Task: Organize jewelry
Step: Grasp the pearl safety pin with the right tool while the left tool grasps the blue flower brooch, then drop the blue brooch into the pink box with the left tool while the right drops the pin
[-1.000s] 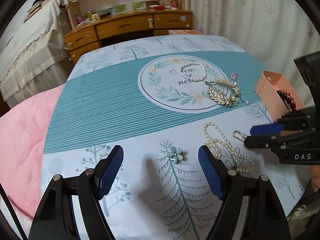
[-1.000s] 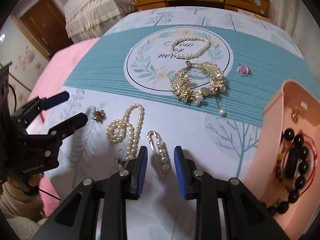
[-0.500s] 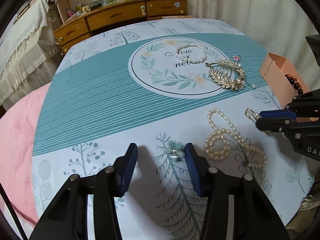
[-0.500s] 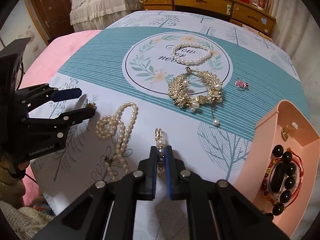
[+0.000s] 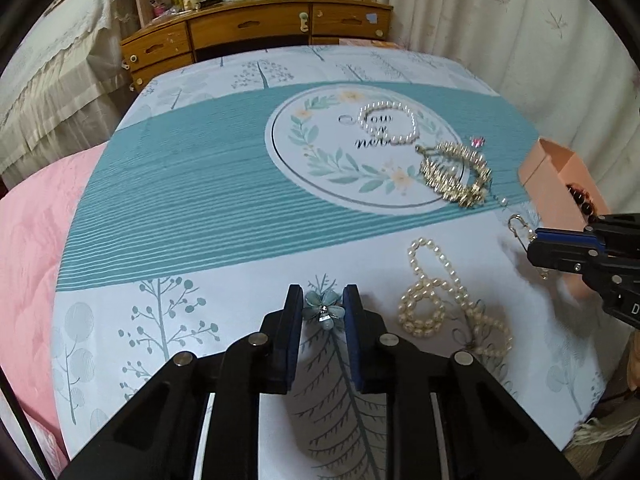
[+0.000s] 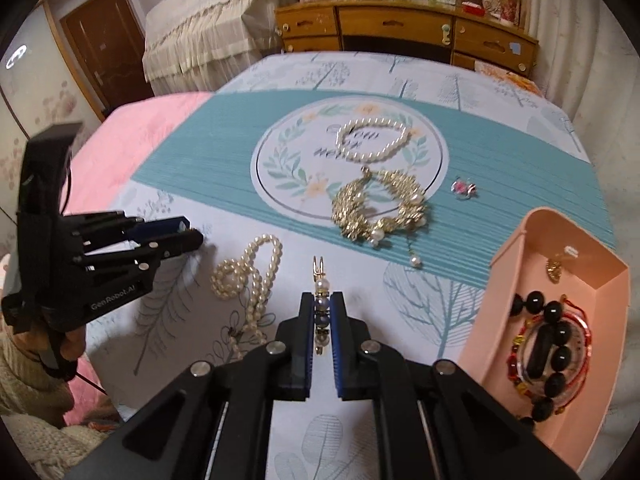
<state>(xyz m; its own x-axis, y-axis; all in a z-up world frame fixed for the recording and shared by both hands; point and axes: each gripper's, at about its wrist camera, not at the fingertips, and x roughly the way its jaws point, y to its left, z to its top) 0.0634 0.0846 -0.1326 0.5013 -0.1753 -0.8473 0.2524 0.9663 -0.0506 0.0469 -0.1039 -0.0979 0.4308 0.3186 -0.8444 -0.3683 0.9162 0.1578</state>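
Left wrist view: left tool [image 5: 322,307] low at 6 o'clock, jaws just drawn in until both blue pads touch the petals of the blue flower brooch [image 5: 323,310]. Pinched across its widest span, probably so so flat a piece cannot slip out when raised. Brooch apparently resting on the printed tabletop [image 5: 200,208], though hard to tell. Pearl necklace [image 5: 440,296] coiled just to 3 o'clock of it, untouched. Pearl bracelet [image 5: 387,123] and gold leaf bracelet [image 5: 454,174] out toward 1 o'clock, inside the round wreath print. Pink box [image 5: 554,190] at 3 o'clock, near the edge. Right tool [image 5: 536,242] entering from 3 o'clock, a gold pin end sticking out past its tips.

Right wrist view: right tool [image 6: 322,320] at 6 o'clock, clamped fully on the pearl pin [image 6: 321,312]. Gripped along the pin's middle, gold loop pointing to 12 o'clock, likely to keep it balanced on the way over. Pink box [image 6: 500,280] open at 4 o'clock, dark bead bracelet [image 6: 548,344] already lying inside, so evidently the destination. Small pink charm [image 6: 463,188] alone at 1 o'clock on the teal band. Left tool [image 6: 188,232] at 9 o'clock, tips down at the tabletop beside the pearl necklace [image 6: 248,272].
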